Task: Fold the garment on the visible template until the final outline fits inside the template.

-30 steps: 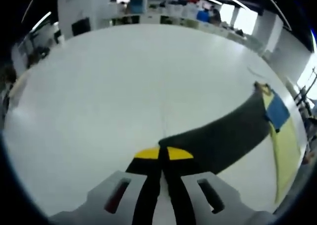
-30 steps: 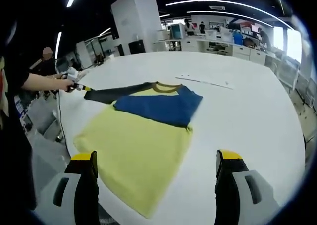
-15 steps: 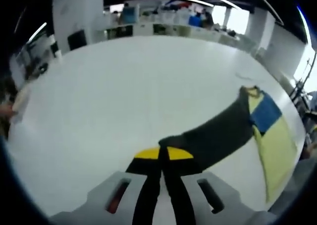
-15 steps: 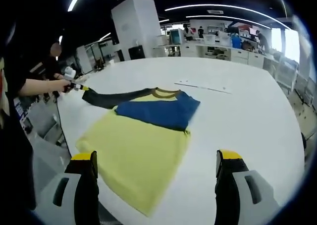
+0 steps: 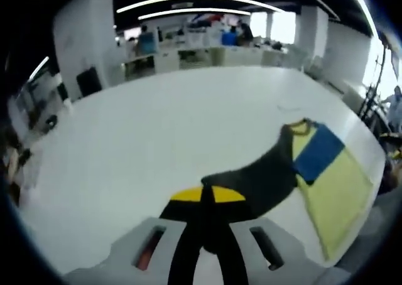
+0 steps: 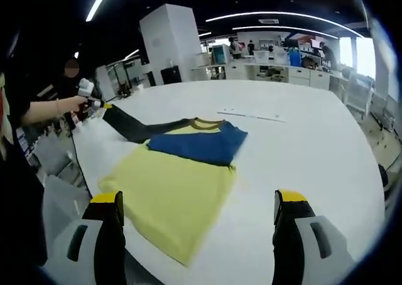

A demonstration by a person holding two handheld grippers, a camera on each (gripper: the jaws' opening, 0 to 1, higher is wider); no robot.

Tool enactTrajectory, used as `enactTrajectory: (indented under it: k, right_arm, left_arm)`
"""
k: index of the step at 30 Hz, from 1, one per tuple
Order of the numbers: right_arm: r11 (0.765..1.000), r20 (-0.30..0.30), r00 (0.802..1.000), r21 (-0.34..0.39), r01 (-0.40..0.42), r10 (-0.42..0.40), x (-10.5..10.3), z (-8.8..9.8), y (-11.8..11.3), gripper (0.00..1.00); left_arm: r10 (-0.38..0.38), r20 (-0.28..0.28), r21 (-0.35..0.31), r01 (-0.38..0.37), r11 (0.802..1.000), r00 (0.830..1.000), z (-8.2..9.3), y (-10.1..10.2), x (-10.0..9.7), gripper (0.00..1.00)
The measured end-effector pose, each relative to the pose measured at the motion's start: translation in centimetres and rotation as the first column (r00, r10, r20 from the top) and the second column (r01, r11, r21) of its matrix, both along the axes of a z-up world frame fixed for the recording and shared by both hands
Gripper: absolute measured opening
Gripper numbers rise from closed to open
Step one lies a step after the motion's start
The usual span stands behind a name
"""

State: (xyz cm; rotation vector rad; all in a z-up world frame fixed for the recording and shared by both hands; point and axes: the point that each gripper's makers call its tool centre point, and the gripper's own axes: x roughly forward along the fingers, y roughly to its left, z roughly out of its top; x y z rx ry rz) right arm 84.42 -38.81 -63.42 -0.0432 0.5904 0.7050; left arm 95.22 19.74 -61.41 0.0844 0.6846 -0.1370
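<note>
A yellow shirt [image 6: 173, 194] lies flat on the white table [image 6: 314, 147], with its blue sleeve [image 6: 201, 144] folded across the chest and a brown collar [image 6: 201, 123] at the far end. Its dark sleeve [image 6: 135, 127] slants up off the table to my left gripper [image 6: 100, 103], held by a person's hand at the left. In the left gripper view, the left gripper [image 5: 207, 196] is shut on the dark sleeve [image 5: 257, 178], which runs right to the shirt [image 5: 333, 191]. My right gripper [image 6: 198, 200] stands open above the shirt's near hem, holding nothing.
A thin pale strip [image 6: 251, 115] lies on the table beyond the collar. The table edge [image 6: 75, 166] runs close along the shirt's left side. Desks, a white pillar [image 6: 169, 43] and people stand far behind. Bare table spreads to the right.
My left gripper has lifted the dark sleeve's end off the table and carried it upward and back. The right gripper stays open in the same place.
</note>
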Motion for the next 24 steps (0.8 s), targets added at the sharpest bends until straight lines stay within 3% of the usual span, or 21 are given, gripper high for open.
enactTrajectory:
  k: [24]
  right_arm:
    - [0.999,0.045,0.999,0.036,0.023,-0.024,-2.1,1.7,-2.7,1.00]
  left_arm:
    - [-0.135,0.095,0.009,0.135,0.991,0.986,6.6,-9.0,1.3,0.00]
